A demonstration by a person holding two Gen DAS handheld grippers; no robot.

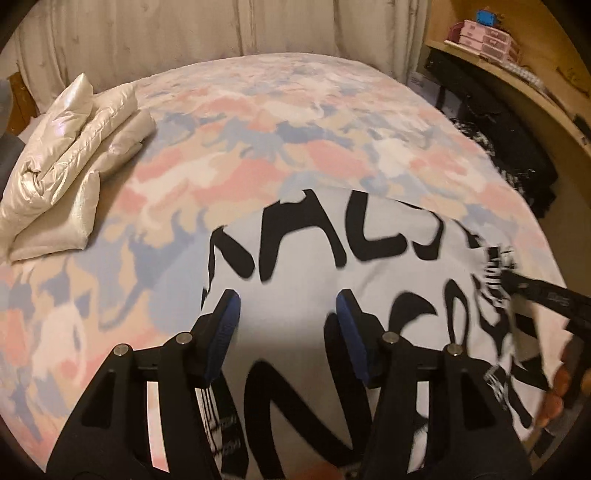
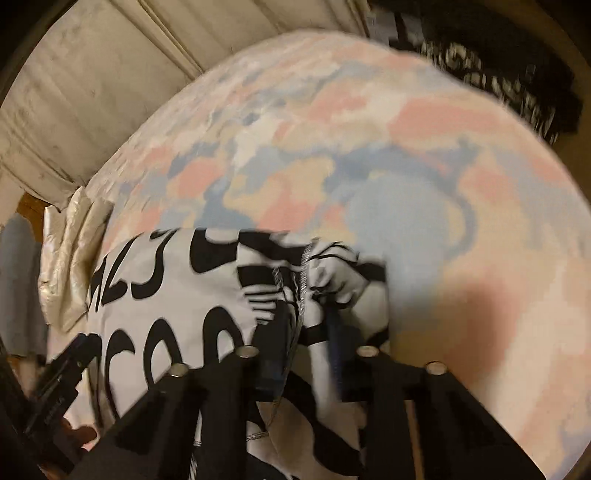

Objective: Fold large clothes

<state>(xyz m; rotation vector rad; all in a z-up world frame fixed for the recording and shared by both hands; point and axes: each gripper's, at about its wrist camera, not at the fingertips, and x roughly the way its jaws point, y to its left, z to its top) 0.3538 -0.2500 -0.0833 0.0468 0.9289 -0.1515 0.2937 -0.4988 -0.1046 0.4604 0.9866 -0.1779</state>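
A white garment (image 1: 306, 266) with big black lettering lies on the bed, its near part under me. My left gripper (image 1: 288, 306) hovers over its middle, blue pads (image 1: 231, 314) spread wide apart, the cloth lying flat below them and not pinched. In the right wrist view the garment (image 2: 173, 280) bunches at its right edge, where my right gripper (image 2: 304, 321) is shut on a fold with a stitched hem. That gripper (image 1: 517, 288) also shows at the right of the left wrist view, gripping the same edge. The picture is blurred.
The bed has a pastel pink, blue and cream cover (image 1: 295, 129). A folded cream puffer jacket (image 1: 70, 155) lies at its far left. Dark clothes (image 1: 498, 147) hang off the right side below a wooden shelf (image 1: 554, 96) with pink boxes (image 1: 487, 40). Pale curtains (image 1: 184, 33) stand behind.
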